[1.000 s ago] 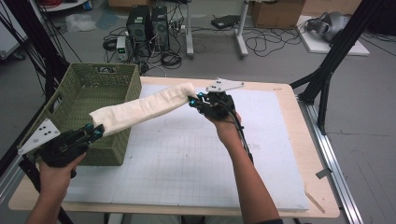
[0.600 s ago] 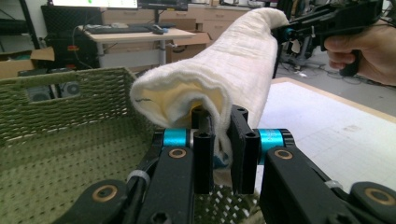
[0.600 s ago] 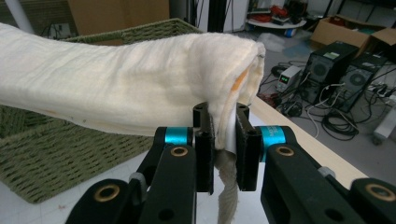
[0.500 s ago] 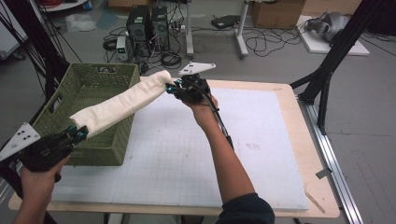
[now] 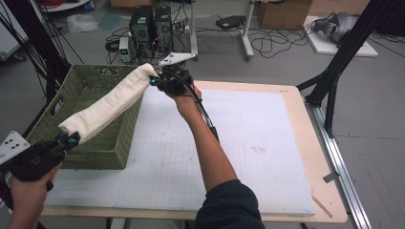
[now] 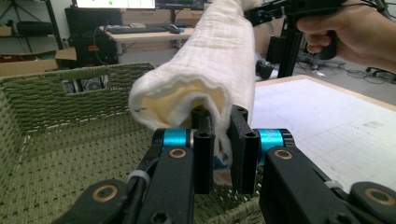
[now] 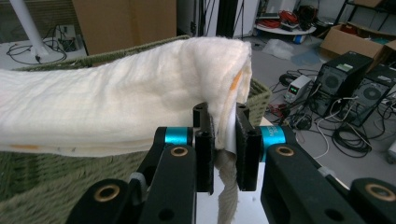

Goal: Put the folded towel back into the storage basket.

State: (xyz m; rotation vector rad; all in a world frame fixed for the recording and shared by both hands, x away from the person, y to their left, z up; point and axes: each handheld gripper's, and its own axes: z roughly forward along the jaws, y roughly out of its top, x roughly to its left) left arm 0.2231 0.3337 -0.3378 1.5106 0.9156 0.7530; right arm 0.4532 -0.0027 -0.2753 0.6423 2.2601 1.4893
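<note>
Above the green basket, a rolled white towel hangs in the air. The left tongs pinch its near end. The right tongs pinch its far end.

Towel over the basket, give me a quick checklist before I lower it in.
1. Left gripper shut on the towel end: ok.
2. Right gripper shut on the other end: ok.
3. Towel off the table, slung between both grippers: ok.
4. Towel over the basket: not ok, it crosses the right rim, and the right gripper sits outside that corner.
5. Basket floor free: ok where the left gripper view shows it.
6. Towel stays folded: cannot tell.
</note>
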